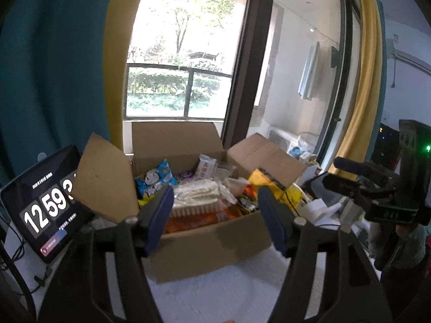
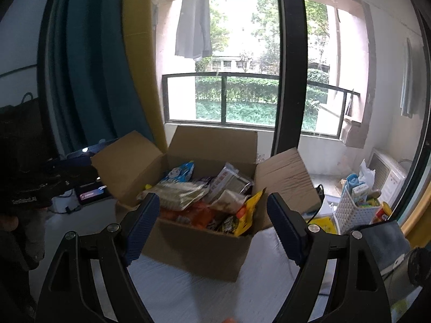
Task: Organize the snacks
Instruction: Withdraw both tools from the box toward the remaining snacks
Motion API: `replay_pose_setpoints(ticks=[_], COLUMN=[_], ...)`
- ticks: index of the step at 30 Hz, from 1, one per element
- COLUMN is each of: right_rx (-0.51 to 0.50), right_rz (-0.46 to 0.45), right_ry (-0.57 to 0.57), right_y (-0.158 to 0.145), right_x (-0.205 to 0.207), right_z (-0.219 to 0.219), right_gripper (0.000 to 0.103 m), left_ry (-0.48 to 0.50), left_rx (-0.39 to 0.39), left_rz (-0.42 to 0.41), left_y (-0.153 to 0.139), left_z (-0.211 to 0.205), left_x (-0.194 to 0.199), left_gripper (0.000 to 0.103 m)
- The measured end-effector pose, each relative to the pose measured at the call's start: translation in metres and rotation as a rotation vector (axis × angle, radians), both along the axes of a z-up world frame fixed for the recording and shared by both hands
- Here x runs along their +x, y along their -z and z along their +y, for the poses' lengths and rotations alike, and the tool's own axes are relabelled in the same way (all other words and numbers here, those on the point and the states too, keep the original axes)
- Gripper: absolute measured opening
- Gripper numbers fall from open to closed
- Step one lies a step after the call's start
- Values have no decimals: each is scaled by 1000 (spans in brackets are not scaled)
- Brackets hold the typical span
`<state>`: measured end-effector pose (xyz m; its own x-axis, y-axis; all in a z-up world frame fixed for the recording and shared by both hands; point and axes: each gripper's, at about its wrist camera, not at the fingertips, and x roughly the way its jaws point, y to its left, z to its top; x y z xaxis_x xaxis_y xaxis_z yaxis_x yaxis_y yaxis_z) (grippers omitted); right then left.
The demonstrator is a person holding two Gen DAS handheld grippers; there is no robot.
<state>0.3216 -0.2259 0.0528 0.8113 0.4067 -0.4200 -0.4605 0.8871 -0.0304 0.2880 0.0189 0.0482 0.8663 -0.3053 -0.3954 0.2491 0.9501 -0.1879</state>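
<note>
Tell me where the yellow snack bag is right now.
In both wrist views the yellow snack bag stands against the right wall of the open cardboard box, near its front corner, beside orange packets.

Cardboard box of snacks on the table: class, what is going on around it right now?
A person holds two grippers in front of an open cardboard box on a white table. The box is full of snack packets, among them a blue bag and a yellow bag. The left gripper and right gripper are both open and empty, short of the box. A white basket with a few items stands to the box's right. Nothing has been picked up.
</note>
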Motion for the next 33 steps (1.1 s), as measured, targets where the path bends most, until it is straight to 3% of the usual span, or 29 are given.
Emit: replay_pose_setpoints(ticks=[12, 33], right_rx=[-11, 26], right_rz=[55, 178], right_ry=[-26, 10], right_y=[24, 73], right_x=[-50, -116], right_z=[12, -7], right_gripper=[84, 84], left_ry=[31, 43], left_rx=[-20, -26], left_rz=[21, 115], left_y=[16, 64], left_z=[-6, -7], left_x=[-50, -114], left_gripper=[67, 67])
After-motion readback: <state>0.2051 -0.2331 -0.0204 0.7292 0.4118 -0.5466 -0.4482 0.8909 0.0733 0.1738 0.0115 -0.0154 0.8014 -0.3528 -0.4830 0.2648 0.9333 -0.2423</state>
